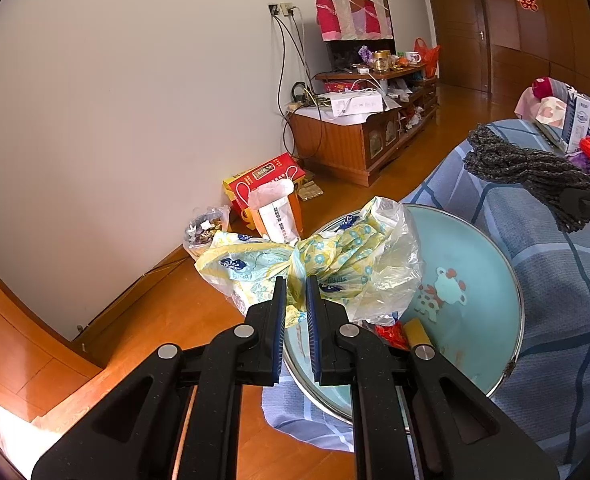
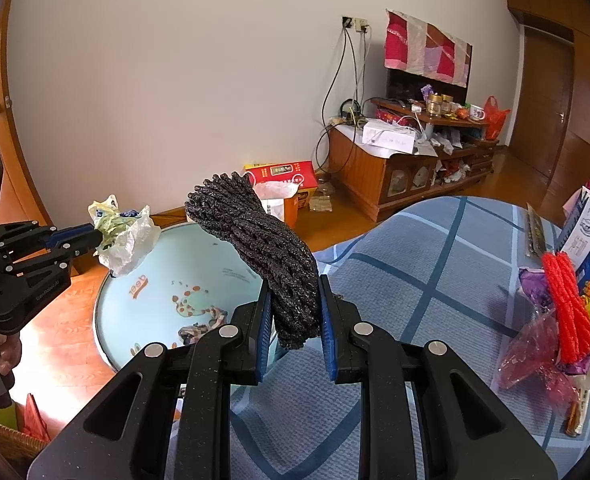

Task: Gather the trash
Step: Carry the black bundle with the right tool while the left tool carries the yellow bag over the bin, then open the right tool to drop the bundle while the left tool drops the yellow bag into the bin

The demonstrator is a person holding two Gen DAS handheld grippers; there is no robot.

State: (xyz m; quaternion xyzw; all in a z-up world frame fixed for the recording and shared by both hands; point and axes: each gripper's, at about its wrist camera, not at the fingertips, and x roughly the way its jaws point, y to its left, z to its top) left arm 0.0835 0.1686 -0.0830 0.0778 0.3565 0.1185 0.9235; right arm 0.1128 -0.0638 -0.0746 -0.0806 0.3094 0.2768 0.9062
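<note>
My left gripper fingers clamp the crumpled plastic bag over the blue basin; right gripper fingers clamp the dark yarn bundle. Risk: thin film slips from the pinch; the loose yarn end snags.

The left tool holds a crumpled plastic bag above the near rim of a round basin, which sits at the edge of a cloth-covered bench. To its right, the right tool holds a bundle of cord over the bench. Further right on the bench lie a carton and wrappers. Behind, boxes stand on the floor against the wall, left of a cabinet.
</note>
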